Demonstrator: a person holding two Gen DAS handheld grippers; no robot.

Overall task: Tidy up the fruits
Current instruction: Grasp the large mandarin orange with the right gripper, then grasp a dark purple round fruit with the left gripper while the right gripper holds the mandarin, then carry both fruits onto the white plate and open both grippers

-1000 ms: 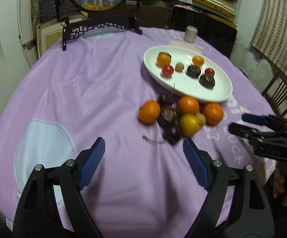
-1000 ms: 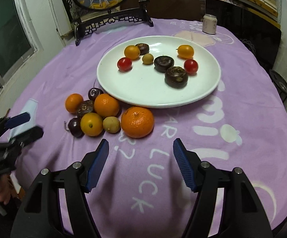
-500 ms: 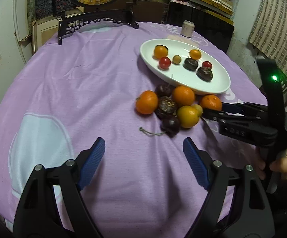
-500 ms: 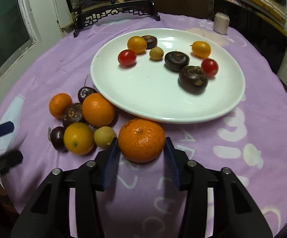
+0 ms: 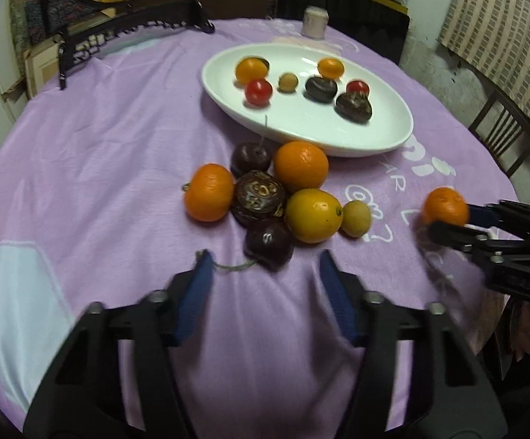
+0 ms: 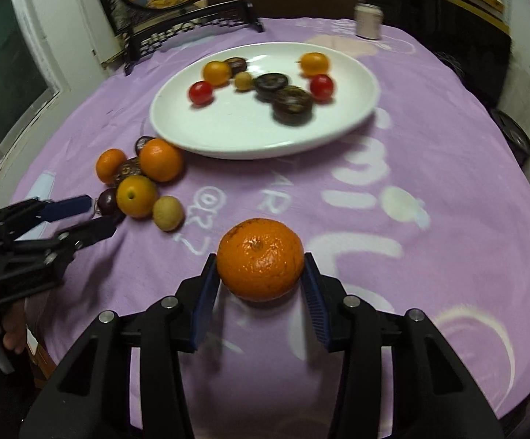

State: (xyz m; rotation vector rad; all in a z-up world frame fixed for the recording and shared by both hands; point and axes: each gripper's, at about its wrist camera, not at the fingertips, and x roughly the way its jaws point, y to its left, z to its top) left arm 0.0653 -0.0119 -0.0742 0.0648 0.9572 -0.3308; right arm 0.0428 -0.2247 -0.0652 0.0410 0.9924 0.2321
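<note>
A white plate [image 5: 393, 142] [image 6: 228, 146] holds several small fruits: tomatoes, small oranges and dark ones. In front of it on the purple cloth lies a pile of oranges [image 5: 300, 165], a yellow citrus [image 5: 314, 215] and dark fruits. My right gripper [image 6: 259, 261] [image 5: 448, 219] is shut on a large orange [image 6: 261, 248] [image 5: 444, 206], apart from the pile. My left gripper [image 5: 265, 259] [image 6: 98, 214] points at the pile's near side, its jaws closing. A dark stemmed cherry [image 5: 268, 243] sits just between the fingertips, and the pads do not touch it.
A black carved stand [image 5: 129, 29] with a round painted screen stands at the table's far edge, and a small pale jar [image 5: 314, 22] behind the plate. A chair [image 5: 499, 135] is at the right. A person's hands grip both handles at the near table edge.
The right gripper closed on the large orange beside the pile and drew it away to the right. The left gripper moved closer to the pile and its jaws narrowed.
</note>
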